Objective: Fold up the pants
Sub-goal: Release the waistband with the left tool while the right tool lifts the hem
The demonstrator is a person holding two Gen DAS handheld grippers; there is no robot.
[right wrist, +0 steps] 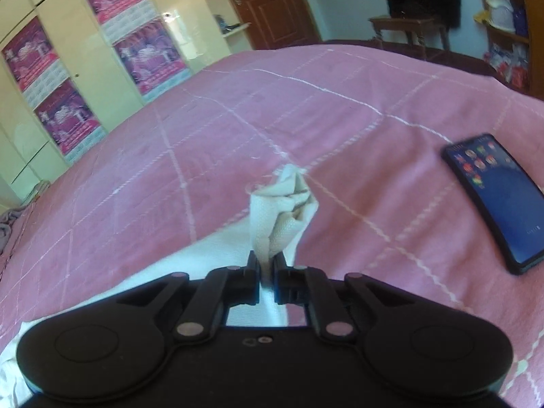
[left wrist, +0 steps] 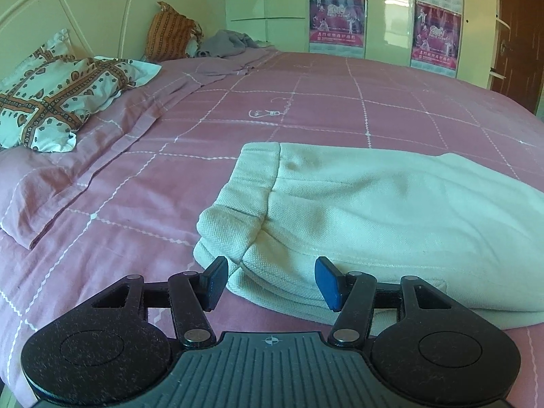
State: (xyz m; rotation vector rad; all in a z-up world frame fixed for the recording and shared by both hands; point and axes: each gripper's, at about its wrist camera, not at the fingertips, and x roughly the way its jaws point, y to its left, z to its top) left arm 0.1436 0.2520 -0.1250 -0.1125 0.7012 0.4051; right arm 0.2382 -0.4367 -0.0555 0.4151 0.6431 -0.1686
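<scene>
Cream white pants (left wrist: 357, 210) lie on the pink bed, folded lengthwise, with the waistband end at the left in the left wrist view. My left gripper (left wrist: 270, 282) stands open just in front of the near corner of the waistband; its blue pads (left wrist: 216, 284) touch no cloth. In the right wrist view my right gripper (right wrist: 266, 267) is shut on a bunched end of the pants (right wrist: 285, 204), which sticks up past the fingertips. More of the white cloth (right wrist: 217, 258) trails beneath that gripper to the lower left.
A dark phone (right wrist: 499, 197) with its screen lit lies on the pink checked bedspread (right wrist: 238, 129) at the right. A patterned pillow (left wrist: 57, 102), a striped pillow (left wrist: 170, 32) and a grey heap of cloth (left wrist: 227, 44) sit by the headboard. Wardrobes with posters (left wrist: 336, 13) stand behind the bed.
</scene>
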